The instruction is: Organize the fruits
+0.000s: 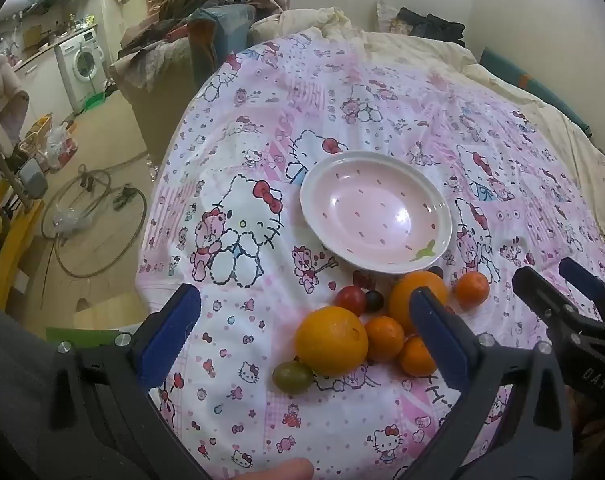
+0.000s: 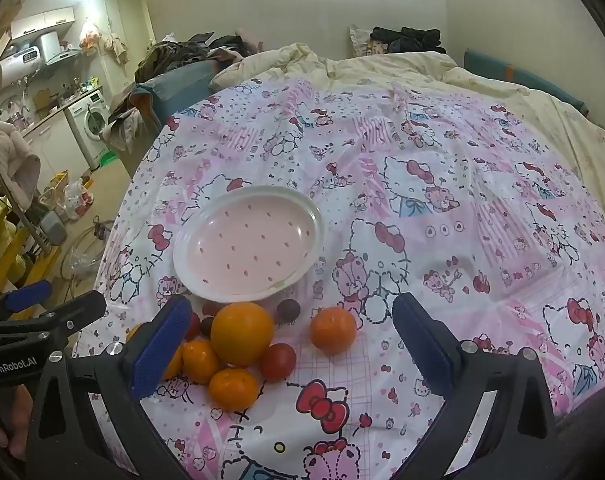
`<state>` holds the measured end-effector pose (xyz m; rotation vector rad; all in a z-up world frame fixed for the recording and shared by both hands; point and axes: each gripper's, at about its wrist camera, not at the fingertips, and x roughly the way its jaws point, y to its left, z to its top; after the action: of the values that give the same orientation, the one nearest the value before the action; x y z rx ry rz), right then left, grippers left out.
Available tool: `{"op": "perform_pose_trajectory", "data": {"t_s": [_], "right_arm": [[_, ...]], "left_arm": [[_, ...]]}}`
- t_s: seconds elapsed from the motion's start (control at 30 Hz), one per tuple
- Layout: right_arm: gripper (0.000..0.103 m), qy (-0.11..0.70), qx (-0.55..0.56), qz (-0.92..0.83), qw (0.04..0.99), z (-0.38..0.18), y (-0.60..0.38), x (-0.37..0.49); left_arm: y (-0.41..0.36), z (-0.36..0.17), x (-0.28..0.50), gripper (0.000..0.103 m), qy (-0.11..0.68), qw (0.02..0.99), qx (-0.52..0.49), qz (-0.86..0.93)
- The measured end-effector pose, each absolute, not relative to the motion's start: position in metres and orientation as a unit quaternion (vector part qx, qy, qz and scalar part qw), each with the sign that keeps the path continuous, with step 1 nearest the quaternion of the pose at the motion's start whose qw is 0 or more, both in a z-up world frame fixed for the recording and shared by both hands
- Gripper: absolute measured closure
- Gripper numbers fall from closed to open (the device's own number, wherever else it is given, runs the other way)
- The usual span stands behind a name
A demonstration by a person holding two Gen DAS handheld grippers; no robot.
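You had the pink plate (image 1: pixel 376 216) empty on the patterned bedcover (image 1: pixel 262 140), with the fruit heaped just in front of its near rim. The big orange (image 1: pixel 331 341) lay between your left gripper's (image 1: pixel 306 340) wide, empty jaws, nearer it than your right gripper (image 2: pixel 290 340), also wide and empty.

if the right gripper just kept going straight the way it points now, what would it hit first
Probably the lone small orange, which lies apart from the fruit pile between the open right gripper fingers and slightly ahead. Depth is hard to judge; it might touch the patterned sheet just past it instead.
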<state>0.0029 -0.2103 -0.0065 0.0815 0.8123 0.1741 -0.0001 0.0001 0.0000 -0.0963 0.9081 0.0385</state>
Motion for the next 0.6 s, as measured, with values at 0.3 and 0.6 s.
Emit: {"op": "perform_pose_trajectory", "data": {"t_s": [0.3, 0.6], "right_arm": [[0.001, 0.393, 0.038, 0.084, 0.915, -0.0060, -0.2098, 0.0019], [0.001, 0.393, 0.038, 0.083, 0.915, -0.0059, -0.2109, 0.0031]], "left_arm": [[0.0001, -0.0001, -0.0001, 0.000, 0.438, 0.897, -0.047, 0.018], [0.0001, -0.0001, -0.0001, 0.000, 0.438, 0.898, -0.047, 0.019]]}}
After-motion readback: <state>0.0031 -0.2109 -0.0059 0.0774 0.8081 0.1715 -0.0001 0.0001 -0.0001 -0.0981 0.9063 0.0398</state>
